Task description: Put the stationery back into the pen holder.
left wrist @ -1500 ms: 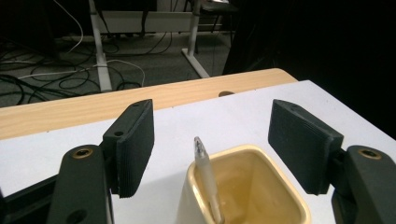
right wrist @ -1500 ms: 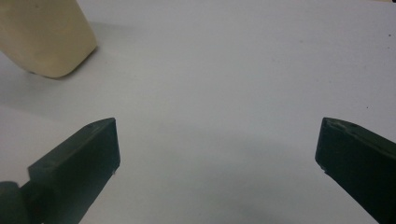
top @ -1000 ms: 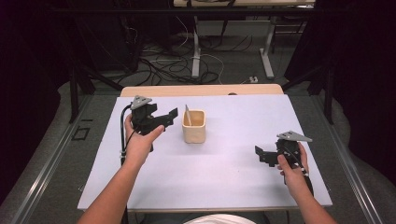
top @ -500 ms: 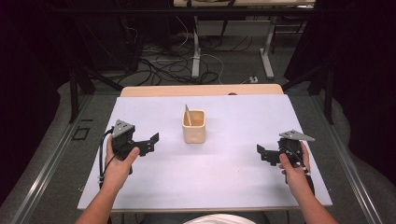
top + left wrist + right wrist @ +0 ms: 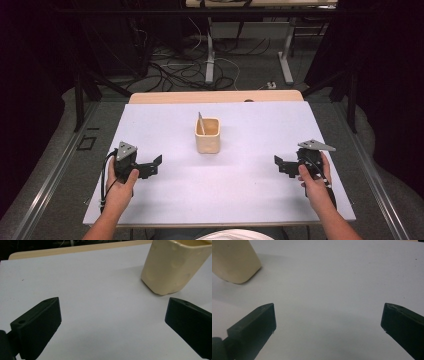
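The left gripper (image 5: 156, 165) is down near the table's left edge now, well back from the cream square plastic cup (image 5: 207, 135) it hovered beside a second ago, jaws spread wide on nothing (looks like a finished drop-off). The right gripper (image 5: 278, 164), equally wide and empty, hasn't budged. Count: one cup mid-table, one thin grey stick (image 5: 201, 122) inside, two grippers.

dark room; cables (image 5: 165, 75) tangled on grey floor (image 5: 240, 75)

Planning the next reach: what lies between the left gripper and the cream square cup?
Nothing: bare white tabletop separates the left gripper from the cream square cup, in the high view.
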Motion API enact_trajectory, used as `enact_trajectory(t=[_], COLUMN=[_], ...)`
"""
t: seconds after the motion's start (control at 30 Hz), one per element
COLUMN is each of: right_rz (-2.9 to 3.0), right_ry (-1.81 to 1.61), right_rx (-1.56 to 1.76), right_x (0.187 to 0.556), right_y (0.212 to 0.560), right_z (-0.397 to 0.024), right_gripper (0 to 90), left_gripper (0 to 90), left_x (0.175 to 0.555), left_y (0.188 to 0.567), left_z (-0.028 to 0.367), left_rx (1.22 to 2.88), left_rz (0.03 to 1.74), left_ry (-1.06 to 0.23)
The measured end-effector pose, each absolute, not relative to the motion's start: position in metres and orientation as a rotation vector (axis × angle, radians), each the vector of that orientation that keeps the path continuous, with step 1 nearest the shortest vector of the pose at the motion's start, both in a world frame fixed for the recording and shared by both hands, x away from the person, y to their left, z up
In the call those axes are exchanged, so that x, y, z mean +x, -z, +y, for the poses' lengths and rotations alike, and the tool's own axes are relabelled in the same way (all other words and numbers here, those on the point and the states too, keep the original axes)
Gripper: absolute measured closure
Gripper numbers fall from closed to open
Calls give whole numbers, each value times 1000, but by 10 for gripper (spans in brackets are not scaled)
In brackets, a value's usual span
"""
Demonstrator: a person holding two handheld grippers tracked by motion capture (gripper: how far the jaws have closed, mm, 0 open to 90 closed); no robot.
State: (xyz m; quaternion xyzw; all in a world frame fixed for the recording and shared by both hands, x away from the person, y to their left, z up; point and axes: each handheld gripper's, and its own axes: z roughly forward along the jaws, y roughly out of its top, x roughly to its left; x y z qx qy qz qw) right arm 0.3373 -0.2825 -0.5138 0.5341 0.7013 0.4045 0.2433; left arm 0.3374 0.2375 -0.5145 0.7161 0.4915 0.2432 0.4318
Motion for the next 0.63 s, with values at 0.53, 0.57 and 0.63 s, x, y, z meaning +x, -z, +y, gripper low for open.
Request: enact_trajectory(t=[0.53, 0.57, 0.63], right_rz=[1921, 1923, 1921], right_ry=[-1100, -1103, -1098], right_rx=[1466, 1466, 1470], right_x=[338, 339, 339], right_y=[515, 516, 517], right_z=[-282, -282, -283], right_gripper=[0, 0, 0], left_gripper=[11, 11, 11], left_x=[346, 347, 346], left_y=[530, 530, 529], left_z=[255, 255, 254], left_rx=[1741, 1739, 1737], left_rz=[1353, 1355, 1356], left_ry=[-565, -563, -562])
